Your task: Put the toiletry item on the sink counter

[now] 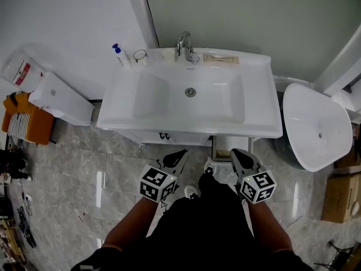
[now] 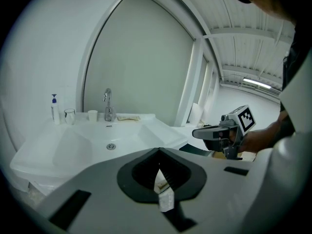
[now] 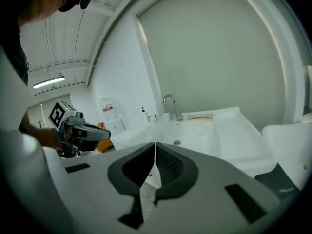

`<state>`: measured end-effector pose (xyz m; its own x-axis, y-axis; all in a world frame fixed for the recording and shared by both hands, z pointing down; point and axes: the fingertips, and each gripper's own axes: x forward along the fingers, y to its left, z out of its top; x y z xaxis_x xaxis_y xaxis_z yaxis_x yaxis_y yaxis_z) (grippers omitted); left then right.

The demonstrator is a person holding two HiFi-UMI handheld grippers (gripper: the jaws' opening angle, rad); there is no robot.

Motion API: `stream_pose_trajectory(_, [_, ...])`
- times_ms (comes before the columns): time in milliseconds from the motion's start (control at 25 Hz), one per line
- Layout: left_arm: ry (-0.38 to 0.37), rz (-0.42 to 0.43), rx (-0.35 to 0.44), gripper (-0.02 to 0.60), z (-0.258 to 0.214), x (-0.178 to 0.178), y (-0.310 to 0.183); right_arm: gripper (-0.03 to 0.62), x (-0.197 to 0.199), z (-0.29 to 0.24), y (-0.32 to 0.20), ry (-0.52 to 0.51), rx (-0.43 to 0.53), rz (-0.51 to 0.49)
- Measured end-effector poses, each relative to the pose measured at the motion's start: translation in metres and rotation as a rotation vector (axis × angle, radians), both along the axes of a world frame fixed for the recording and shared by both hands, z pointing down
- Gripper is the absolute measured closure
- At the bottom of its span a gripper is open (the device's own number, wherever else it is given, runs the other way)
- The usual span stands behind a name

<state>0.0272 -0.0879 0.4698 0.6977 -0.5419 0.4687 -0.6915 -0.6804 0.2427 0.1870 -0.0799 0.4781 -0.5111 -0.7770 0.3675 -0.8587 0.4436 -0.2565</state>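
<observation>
Toiletry packet [image 1: 221,58] lies well apart from fingers [image 1: 176,157].

Both grippers sit low and close in front of the torso, side by side, jaws pointing forward. The left gripper [image 1: 179,153] has its jaws pressed together along a thin seam, with nothing between them. The right gripper [image 1: 235,152] has its jaws closed the same way, also empty. Behind the jaws sit the left cube [image 1: 157,184] and right cube [image 1: 258,186]. Behind those, the left forearm [image 1: 131,226] and right forearm [image 1: 268,224] run back to the body. The two pairs of jaws are level and apart.
</observation>
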Motion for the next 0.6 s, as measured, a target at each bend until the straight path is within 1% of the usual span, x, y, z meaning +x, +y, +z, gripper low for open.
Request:
stream_pose_trajectory(160, [-0.015, -0.021, 0.007, 0.581, -0.001, -0.006, -0.020, 0.588, 0.001, 0.003, -0.030, 0.006, 0.006, -0.005])
stream_pose_trajectory(320, [-0.039, -0.024, -0.010, 0.581, 0.002, -0.014, -0.038, 0.588, -0.002, 0.006, -0.073, 0.034, 0.019, -0.022])
stream_pose_trajectory(480, [-0.059, -0.025, -0.025, 0.581, 0.000, -0.021, -0.065, 0.588, -0.002, 0.003, -0.127, 0.104, 0.043, -0.040])
stream_pose_trajectory(600, [-0.068, -0.028, -0.013, 0.581, -0.008, -0.023, -0.097, 0.588, 0.004, 0.000, -0.174, 0.182, 0.067, -0.049])
